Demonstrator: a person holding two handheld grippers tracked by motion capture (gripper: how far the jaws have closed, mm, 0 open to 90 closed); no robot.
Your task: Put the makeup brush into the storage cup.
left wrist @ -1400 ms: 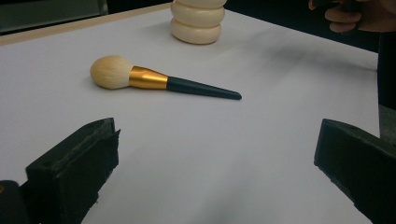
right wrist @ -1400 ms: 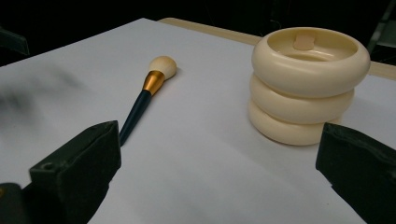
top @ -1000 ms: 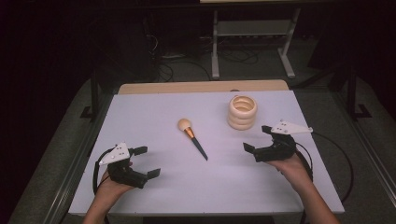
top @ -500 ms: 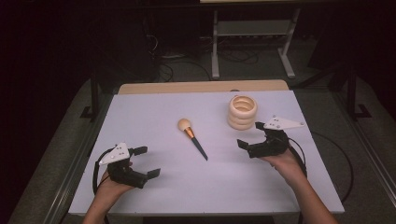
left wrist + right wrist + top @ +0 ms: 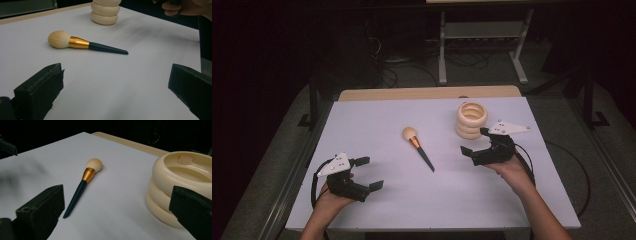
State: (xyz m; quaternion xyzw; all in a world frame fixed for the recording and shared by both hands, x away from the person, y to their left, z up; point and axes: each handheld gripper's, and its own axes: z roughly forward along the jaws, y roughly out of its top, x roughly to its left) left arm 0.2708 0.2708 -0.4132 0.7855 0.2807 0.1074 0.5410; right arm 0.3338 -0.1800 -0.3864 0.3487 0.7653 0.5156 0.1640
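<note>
1. High view: a brush (image 5: 417,148) lies mid-table (image 5: 377,120); a ribbed cream holder (image 5: 471,120) stands toward the far right corner. The left gripper (image 5: 369,173) and right gripper (image 5: 475,141) are both spread, empty.
2. Left gripper view: the fluffy-tipped, gold-collared, dark-handled brush (image 5: 85,43) lies ahead of the jaws.
3. Right gripper view: the holder's (image 5: 175,182) smooth hollow holds no brush; it stands beside the right jaw.

Makeup brush (image 5: 417,148): cream bristles, gold ferrule, dark teal-ish handle. Ringed holder (image 5: 471,120) is done in cream, table (image 5: 377,120) covered in white, gripper jaws seen black.

Brush (image 5: 85,44): soft bristles, shiny gold ferrule; ringed holder (image 5: 183,185) glossy, perhaps plastic.
</note>
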